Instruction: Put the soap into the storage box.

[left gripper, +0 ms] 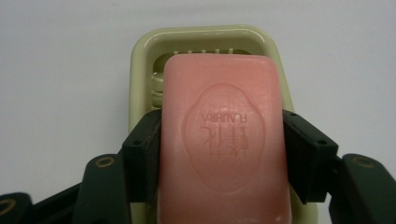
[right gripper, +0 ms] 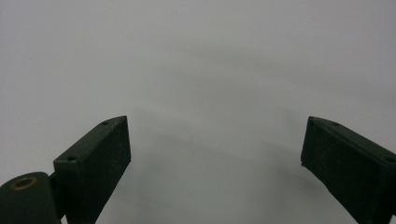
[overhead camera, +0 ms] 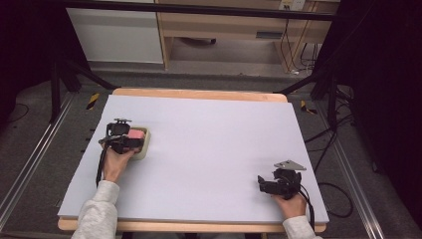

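Soap (left gripper: 224, 140) pinched in my left jaws, over its dish (left gripper: 144, 51), left of frame. Right jaws spread, idle. Next I'd guess: lift it straight.

The pale table top (overhead camera: 209, 149) lies open across its whole middle and far side, so a hand could sweep there freely. Toward its left edge a cream soap dish (overhead camera: 145, 147) carrying a pink soap bar (overhead camera: 137, 134) blocks the way (the left gripper (overhead camera: 130, 142) clamps that bar). The right gripper (overhead camera: 263, 185) sits near the front right corner, jaws spread over bare surface.
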Demonstrator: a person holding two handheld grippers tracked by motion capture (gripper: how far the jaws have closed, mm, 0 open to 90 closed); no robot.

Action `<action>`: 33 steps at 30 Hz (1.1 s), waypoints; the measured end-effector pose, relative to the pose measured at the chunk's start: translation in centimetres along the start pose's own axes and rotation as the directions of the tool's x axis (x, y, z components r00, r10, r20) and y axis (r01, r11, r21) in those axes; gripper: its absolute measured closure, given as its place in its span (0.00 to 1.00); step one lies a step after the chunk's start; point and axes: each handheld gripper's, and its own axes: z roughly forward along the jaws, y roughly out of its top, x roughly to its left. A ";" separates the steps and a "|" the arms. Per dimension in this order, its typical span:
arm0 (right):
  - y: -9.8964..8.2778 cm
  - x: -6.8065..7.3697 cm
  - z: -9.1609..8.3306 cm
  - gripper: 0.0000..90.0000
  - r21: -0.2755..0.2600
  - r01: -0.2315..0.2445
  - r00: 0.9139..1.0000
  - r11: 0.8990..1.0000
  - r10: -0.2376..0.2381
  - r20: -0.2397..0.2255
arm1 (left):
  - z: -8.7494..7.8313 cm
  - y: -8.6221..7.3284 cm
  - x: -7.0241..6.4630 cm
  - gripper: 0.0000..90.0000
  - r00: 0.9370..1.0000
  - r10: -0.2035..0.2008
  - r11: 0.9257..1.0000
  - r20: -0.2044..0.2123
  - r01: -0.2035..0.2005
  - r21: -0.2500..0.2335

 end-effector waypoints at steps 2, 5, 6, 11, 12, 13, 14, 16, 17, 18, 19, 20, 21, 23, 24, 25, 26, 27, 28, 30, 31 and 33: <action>0.0 0.0 0.0 0.10 0.000 -0.001 1.000 1.000 0.001 0.000 | 0.0 0.0 0.0 0.41 1.000 0.003 1.000 -0.002 -0.003 -0.001; 0.0 0.0 0.0 0.10 0.000 0.000 1.000 1.000 0.000 0.000 | 0.0 -0.1 -0.1 0.41 1.000 0.008 1.000 -0.009 -0.008 -0.003; 0.0 0.0 0.0 0.10 0.000 0.000 1.000 1.000 0.000 0.000 | 0.0 -0.1 -0.1 0.41 1.000 0.010 1.000 -0.011 -0.011 -0.001; 0.0 0.0 0.0 0.09 0.000 0.002 1.000 1.000 -0.002 0.000 | -0.1 -0.1 -0.2 0.41 1.000 0.019 1.000 -0.016 -0.018 0.002; 0.0 0.0 0.0 0.09 0.000 0.002 1.000 1.000 -0.002 0.000 | -0.1 -0.1 -0.2 0.41 1.000 0.019 1.000 -0.016 -0.018 0.002; 0.0 0.0 0.0 0.09 -0.001 0.000 1.000 1.000 0.000 -0.001 | -0.1 -0.1 -0.2 0.41 1.000 0.018 1.000 -0.017 -0.018 0.001; 0.0 0.0 0.0 0.09 -0.001 0.000 1.000 1.000 0.000 -0.001 | -0.1 -0.1 -0.2 0.41 1.000 0.018 1.000 -0.017 -0.018 0.001; 0.0 0.0 0.0 0.09 -0.001 0.000 1.000 1.000 0.000 -0.001 | -0.1 -0.1 -0.3 0.41 1.000 0.018 1.000 -0.019 -0.018 0.004; 0.0 0.0 0.0 0.09 -0.001 0.000 1.000 1.000 0.000 0.000 | -0.2 -0.1 -0.3 0.41 1.000 0.020 1.000 -0.021 -0.020 0.005; 0.0 0.0 0.0 0.09 -0.001 0.001 1.000 1.000 -0.001 -0.001 | -0.3 -0.1 -0.3 0.40 1.000 0.020 1.000 -0.020 -0.020 -0.002; 0.0 0.0 0.0 0.09 -0.001 -0.001 1.000 1.000 0.001 -0.001 | -0.5 -0.1 -0.3 0.36 0.999 0.019 1.000 -0.025 -0.019 -0.020; 0.0 0.0 0.0 0.09 -0.001 -0.001 1.000 1.000 0.001 -0.001 | -0.7 0.0 -0.4 0.31 0.999 0.015 0.999 -0.032 -0.016 -0.035; 0.0 0.0 0.0 0.09 -0.001 -0.001 1.000 1.000 0.001 -0.001 | -1.0 0.0 -0.3 0.31 1.000 0.012 0.999 -0.026 -0.014 -0.050; 0.0 0.0 0.0 0.09 0.000 0.001 1.000 1.000 -0.001 -0.001 | -1.2 0.0 -0.2 0.32 1.000 0.007 0.999 -0.019 -0.007 -0.051; 0.0 0.0 0.0 0.09 0.000 0.001 1.000 1.000 -0.001 -0.001 | -1.2 0.0 -0.2 0.31 1.000 0.007 0.999 -0.019 -0.007 -0.051; 0.0 0.0 0.0 0.09 -0.001 0.003 1.000 1.000 -0.003 -0.003 | -1.2 0.1 -0.1 0.30 1.000 0.005 0.999 -0.026 -0.006 -0.041; 0.0 0.0 0.0 0.09 -0.001 0.003 1.000 1.000 -0.003 -0.003 | -1.2 0.1 -0.1 0.30 1.000 0.005 0.999 -0.026 -0.006 -0.041; 0.0 0.0 -0.1 0.09 -0.001 0.005 1.000 1.000 -0.005 -0.003 | -1.2 0.1 0.0 0.30 1.000 0.003 0.999 -0.023 -0.004 -0.047; 0.0 0.0 -0.1 0.09 -0.001 0.005 1.000 1.000 -0.005 -0.003 | -1.2 0.1 0.0 0.30 1.000 0.003 0.999 -0.023 -0.004 -0.047; 0.0 0.0 -0.1 0.09 0.000 -0.003 1.000 1.000 0.003 -0.002 | -1.5 0.1 0.0 0.30 1.000 0.006 0.998 -0.023 -0.008 -0.054; 0.0 0.0 -0.1 0.09 0.000 -0.003 1.000 1.000 0.003 -0.002 | -1.6 0.2 -0.1 0.30 1.000 0.008 0.998 -0.021 -0.009 -0.064; 0.0 0.0 -0.1 0.09 -0.002 -0.002 1.000 1.000 0.002 -0.003 | -2.2 0.2 -0.2 0.30 1.000 0.016 0.996 -0.007 -0.016 -0.084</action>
